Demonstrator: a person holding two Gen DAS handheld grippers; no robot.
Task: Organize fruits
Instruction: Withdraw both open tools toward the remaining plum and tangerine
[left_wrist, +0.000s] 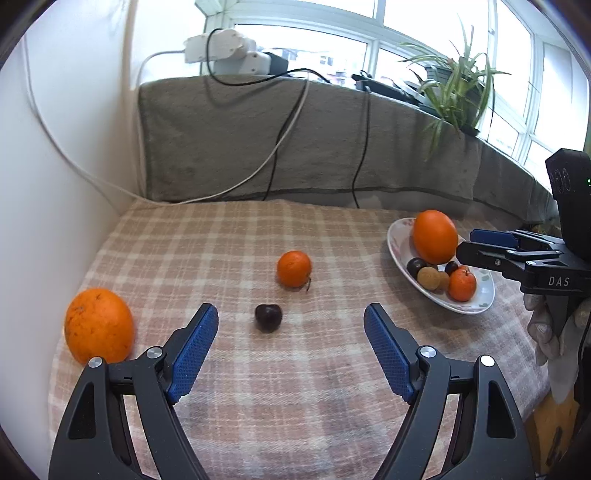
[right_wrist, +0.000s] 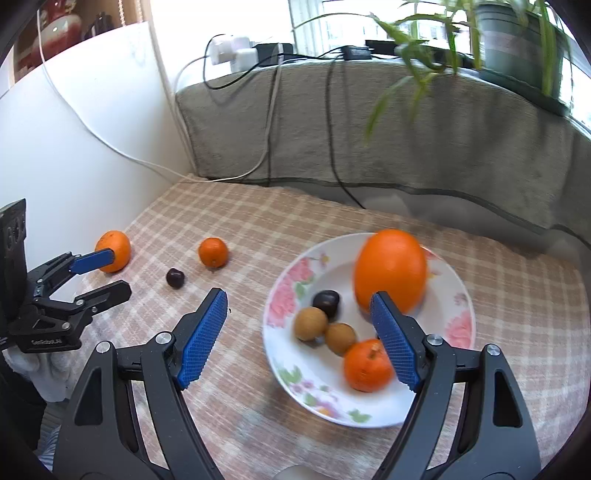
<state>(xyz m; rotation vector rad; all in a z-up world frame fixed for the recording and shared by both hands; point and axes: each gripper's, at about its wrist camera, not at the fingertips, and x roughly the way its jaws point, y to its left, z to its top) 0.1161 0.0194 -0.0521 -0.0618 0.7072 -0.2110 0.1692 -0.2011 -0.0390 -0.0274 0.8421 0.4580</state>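
Observation:
On the checked cloth lie a large orange (left_wrist: 99, 325) at the left, a small tangerine (left_wrist: 294, 268) and a dark cherry (left_wrist: 268, 317). My left gripper (left_wrist: 291, 314) stands open above the cloth, the cherry a little ahead of its blue pads. A flowered white plate (right_wrist: 332, 266) holds a big orange (right_wrist: 391, 269), a dark cherry (right_wrist: 327, 301), two brown longans (right_wrist: 311, 324) and a tangerine (right_wrist: 367, 365). My right gripper (right_wrist: 299, 299) hangs open over the plate's near left edge, empty. The left gripper (right_wrist: 120, 271) shows at the left, the right gripper (left_wrist: 467, 243) beside the plate (left_wrist: 484, 295).
A grey blanket-covered ledge (left_wrist: 295, 147) rises behind the cloth, with cables (left_wrist: 280, 147) hanging down it and a power strip (left_wrist: 221, 48) on top. A potted plant (left_wrist: 458, 85) stands at the back right. A white wall (left_wrist: 55, 147) bounds the left. A gloved hand (left_wrist: 546, 325) holds the right gripper.

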